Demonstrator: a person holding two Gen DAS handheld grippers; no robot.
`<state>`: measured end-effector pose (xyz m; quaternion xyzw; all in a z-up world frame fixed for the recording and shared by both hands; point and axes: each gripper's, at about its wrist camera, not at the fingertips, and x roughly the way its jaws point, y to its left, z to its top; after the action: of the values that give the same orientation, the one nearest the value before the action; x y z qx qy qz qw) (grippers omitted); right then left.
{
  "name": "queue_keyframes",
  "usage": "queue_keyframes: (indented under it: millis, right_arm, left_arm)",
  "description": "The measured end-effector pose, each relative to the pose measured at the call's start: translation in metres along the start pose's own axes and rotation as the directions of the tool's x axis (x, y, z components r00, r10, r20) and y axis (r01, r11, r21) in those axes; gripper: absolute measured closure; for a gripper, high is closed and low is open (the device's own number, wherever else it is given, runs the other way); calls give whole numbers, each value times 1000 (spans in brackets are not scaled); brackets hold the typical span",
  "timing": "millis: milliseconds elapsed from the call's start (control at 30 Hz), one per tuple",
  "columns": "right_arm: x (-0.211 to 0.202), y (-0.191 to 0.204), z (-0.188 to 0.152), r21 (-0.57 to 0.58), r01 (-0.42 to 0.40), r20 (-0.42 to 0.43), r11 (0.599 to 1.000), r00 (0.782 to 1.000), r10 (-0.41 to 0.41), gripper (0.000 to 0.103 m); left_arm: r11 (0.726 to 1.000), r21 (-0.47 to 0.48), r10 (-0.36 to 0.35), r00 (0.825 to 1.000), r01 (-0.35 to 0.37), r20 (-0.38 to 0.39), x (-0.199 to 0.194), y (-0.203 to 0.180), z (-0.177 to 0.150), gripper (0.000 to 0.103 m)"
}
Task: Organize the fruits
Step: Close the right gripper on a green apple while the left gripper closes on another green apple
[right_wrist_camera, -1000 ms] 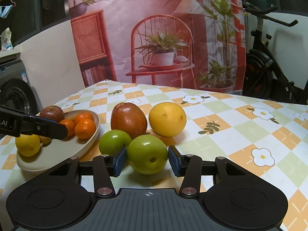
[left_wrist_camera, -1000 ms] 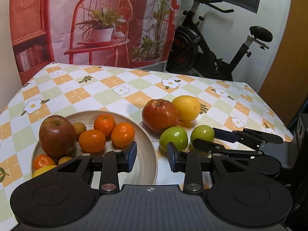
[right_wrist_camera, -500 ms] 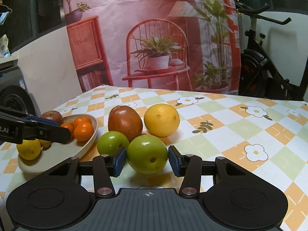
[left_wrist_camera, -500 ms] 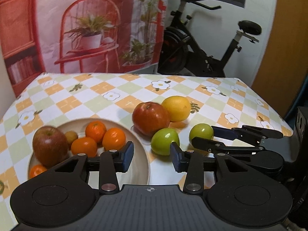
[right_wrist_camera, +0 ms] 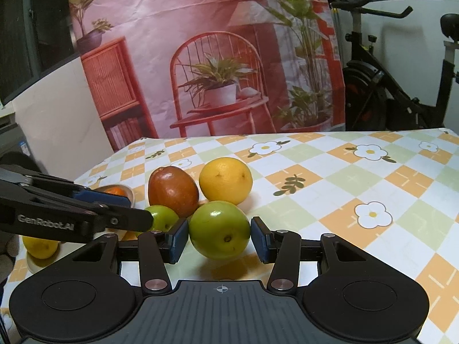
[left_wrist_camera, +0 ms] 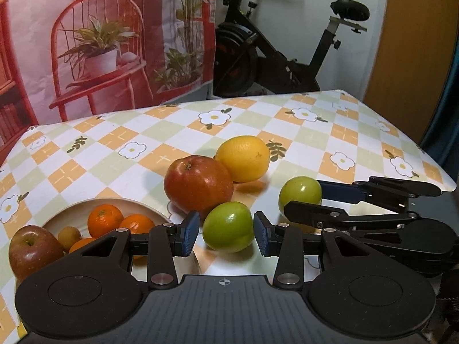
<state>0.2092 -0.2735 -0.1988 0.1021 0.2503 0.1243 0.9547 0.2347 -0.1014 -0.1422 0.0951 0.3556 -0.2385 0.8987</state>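
My left gripper (left_wrist_camera: 226, 232) is open with a green apple (left_wrist_camera: 228, 226) between its pads, small gaps on both sides. My right gripper (right_wrist_camera: 219, 238) is shut on a second green apple (right_wrist_camera: 219, 230), which also shows in the left wrist view (left_wrist_camera: 300, 192). A red apple (left_wrist_camera: 198, 185) and a yellow orange (left_wrist_camera: 243, 158) lie just behind them on the table. A beige bowl (left_wrist_camera: 71, 210) at the left holds tangerines (left_wrist_camera: 104, 220), a red apple (left_wrist_camera: 31, 248) and small brown fruits.
The table has a checked flower cloth (left_wrist_camera: 315, 132), with its right edge near my right gripper. An exercise bike (left_wrist_camera: 275, 54) and a printed backdrop (left_wrist_camera: 100, 43) stand behind. A lemon (right_wrist_camera: 40, 247) shows at the bowl's near side.
My left gripper has swung right from over the bowl and now straddles the left green apple. My right gripper has stayed shut on its apple, which has risen slightly.
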Motion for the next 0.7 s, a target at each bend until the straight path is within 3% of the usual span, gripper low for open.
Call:
queue_keyframes:
  millis: [700]
  right_arm:
    - [2,-5,1,25,-10,-8,1000,1000,10,59]
  left_arm:
    - [999,12,-48,998,49,-28,16,-3,4,57]
